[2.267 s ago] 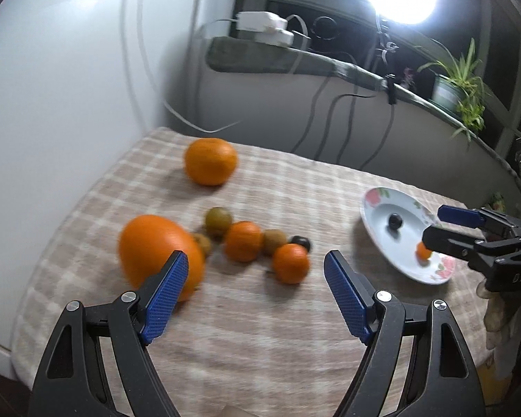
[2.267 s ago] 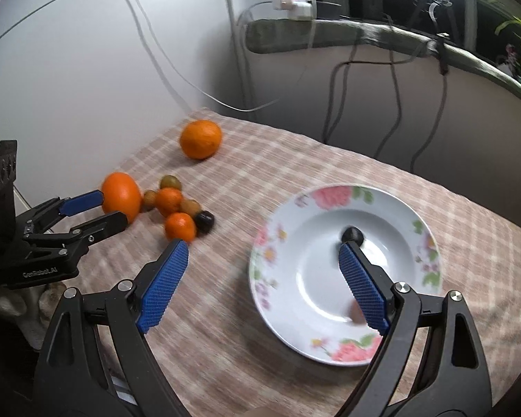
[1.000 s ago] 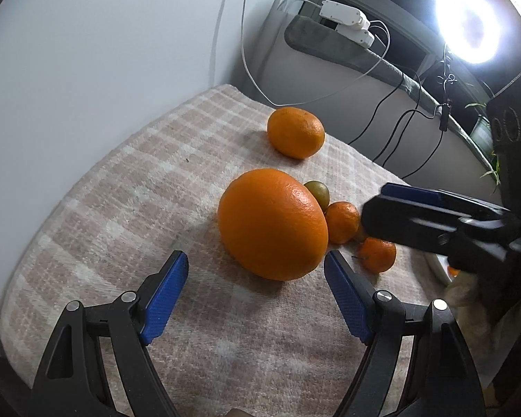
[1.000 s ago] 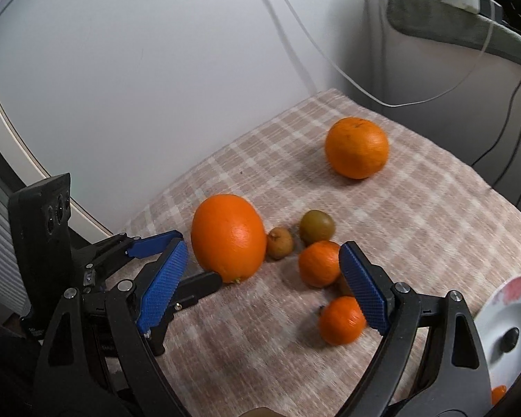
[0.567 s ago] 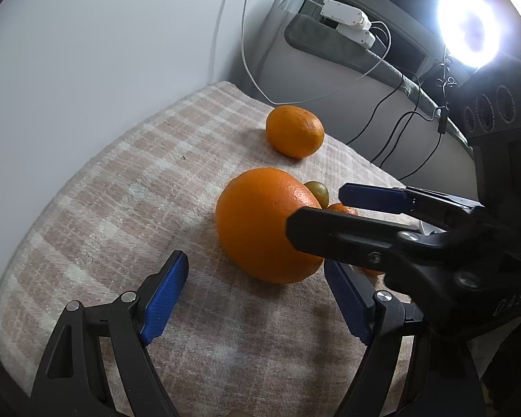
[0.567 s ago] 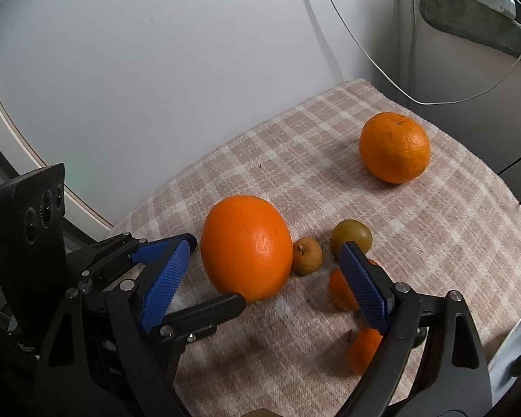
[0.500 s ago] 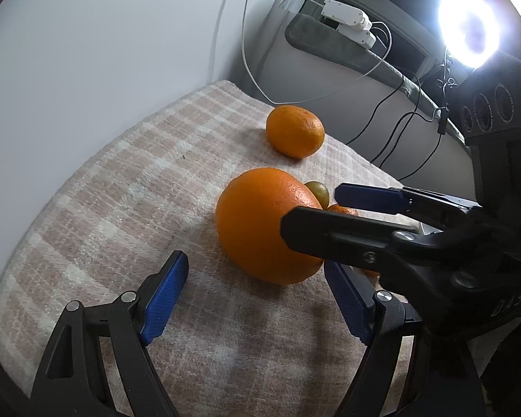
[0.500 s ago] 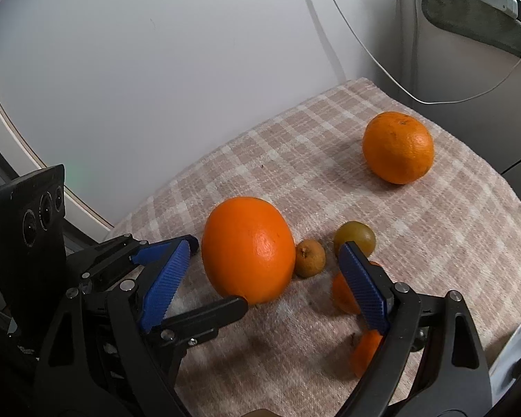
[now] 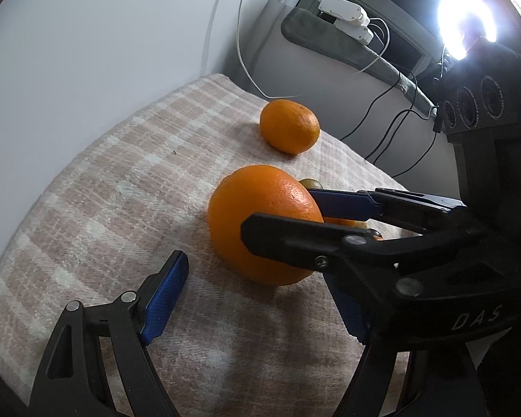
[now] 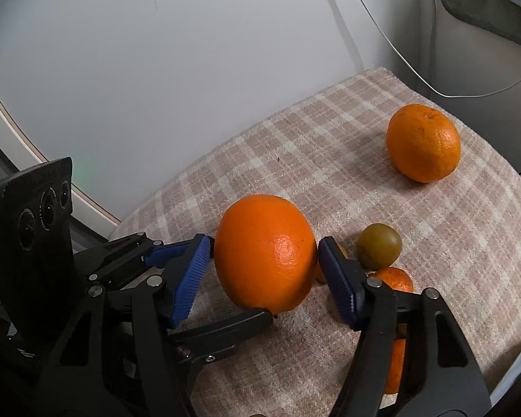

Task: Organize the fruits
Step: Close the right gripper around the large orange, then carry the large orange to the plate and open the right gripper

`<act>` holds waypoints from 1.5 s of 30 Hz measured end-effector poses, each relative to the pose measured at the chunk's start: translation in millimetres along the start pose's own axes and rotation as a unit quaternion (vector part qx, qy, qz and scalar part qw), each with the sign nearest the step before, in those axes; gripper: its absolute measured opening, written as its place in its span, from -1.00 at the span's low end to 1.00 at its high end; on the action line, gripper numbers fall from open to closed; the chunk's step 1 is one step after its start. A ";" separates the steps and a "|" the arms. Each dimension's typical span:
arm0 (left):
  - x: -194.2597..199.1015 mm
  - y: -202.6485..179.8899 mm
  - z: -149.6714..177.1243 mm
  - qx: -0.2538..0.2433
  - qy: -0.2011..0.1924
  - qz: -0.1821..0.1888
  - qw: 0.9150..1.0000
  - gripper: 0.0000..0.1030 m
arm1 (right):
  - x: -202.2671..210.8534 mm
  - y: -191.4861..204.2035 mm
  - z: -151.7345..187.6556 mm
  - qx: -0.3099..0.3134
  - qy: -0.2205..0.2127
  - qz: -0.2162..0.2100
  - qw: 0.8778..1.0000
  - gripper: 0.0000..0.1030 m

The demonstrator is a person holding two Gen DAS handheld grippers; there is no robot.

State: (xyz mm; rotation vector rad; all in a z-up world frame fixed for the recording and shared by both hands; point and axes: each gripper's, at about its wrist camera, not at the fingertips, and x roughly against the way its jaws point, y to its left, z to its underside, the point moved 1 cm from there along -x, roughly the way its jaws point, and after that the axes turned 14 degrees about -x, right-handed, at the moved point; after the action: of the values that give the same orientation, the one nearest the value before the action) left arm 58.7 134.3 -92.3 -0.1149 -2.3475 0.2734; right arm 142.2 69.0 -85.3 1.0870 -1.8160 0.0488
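From the left wrist view, our left gripper (image 9: 260,299) hangs wide open, nothing between its jaws, just short of the big orange (image 9: 264,224) on the checked worktop (image 9: 114,208). The right gripper (image 9: 281,215) crosses in from the side and straddles that orange, probably so it can't roll. A second orange (image 9: 290,125) sits well apart behind.

In the right wrist view, our right gripper (image 10: 264,274) is closing around the big orange (image 10: 265,252), pads just beside its flanks; contact is unclear. Small fruits (image 10: 378,246) cluster just behind it.
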 end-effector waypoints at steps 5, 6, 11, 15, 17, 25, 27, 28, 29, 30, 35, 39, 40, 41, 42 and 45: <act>-3.0 -1.5 0.4 -0.003 0.006 0.008 1.000 0.38 | -2.8 0.2 0.3 0.001 0.005 0.002 1.000 0.31; -3.2 -1.7 0.3 -0.002 0.006 0.010 1.000 0.33 | -2.9 0.4 0.4 0.001 0.005 0.002 1.000 0.30; -4.5 -5.8 0.1 -0.010 0.007 0.011 1.000 0.23 | -2.8 0.8 0.6 0.002 0.003 0.003 1.000 0.30; -3.0 -8.0 0.7 -0.011 0.003 0.009 1.000 0.23 | -2.8 1.0 0.8 -0.002 0.001 0.003 1.000 0.29; -2.1 -9.1 0.3 -0.011 0.001 0.009 1.000 0.23 | -2.0 1.4 0.6 0.000 -0.001 0.004 1.000 0.29; 7.9 -21.6 -2.0 -0.020 -0.013 0.005 1.000 0.23 | 13.4 2.2 2.0 -0.005 -0.018 0.003 1.000 0.28; 10.7 -25.9 -3.3 -0.018 -0.019 0.005 1.000 0.23 | 18.8 3.8 2.7 -0.002 -0.023 0.005 1.000 0.28; 11.7 -28.2 -4.2 -0.019 -0.020 0.006 1.000 0.23 | 22.4 4.6 3.5 -0.001 -0.027 0.007 1.000 0.28; 13.1 -30.6 -5.0 -0.021 -0.022 0.007 1.000 0.23 | 25.9 6.3 4.8 -0.001 -0.030 0.008 1.000 0.28; 14.5 -33.5 -5.7 -0.024 -0.023 0.007 0.999 0.23 | 29.4 7.3 6.5 -0.001 -0.034 0.009 0.999 0.28; 18.6 -48.1 -8.7 -0.033 -0.028 0.015 0.999 0.23 | 47.9 6.6 15.0 -0.007 -0.049 0.013 0.999 0.28; 19.6 -61.8 -10.3 -0.043 -0.031 0.021 0.998 0.23 | 60.7 1.9 21.4 -0.011 -0.059 0.018 0.998 0.28; 19.4 -64.9 -10.7 -0.046 -0.031 0.023 0.998 0.23 | 65.0 -0.2 23.3 -0.014 -0.061 0.019 0.998 0.28; 19.4 -68.1 -10.9 -0.048 -0.031 0.025 0.998 0.23 | 69.4 -2.7 25.4 -0.017 -0.064 0.020 0.998 0.28; 19.3 -72.2 -11.4 -0.052 -0.031 0.027 0.998 0.23 | 72.3 -4.4 26.9 -0.019 -0.066 0.021 0.997 0.28; 18.9 -84.4 -12.2 -0.062 -0.031 0.035 0.997 0.23 | 85.4 -11.9 34.1 -0.027 -0.075 0.025 0.997 0.28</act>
State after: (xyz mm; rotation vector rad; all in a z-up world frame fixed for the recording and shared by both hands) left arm 53.7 57.3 -51.5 -0.2533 -2.4255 0.1671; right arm 115.9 -9.6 -43.8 1.0306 -1.9679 -0.0526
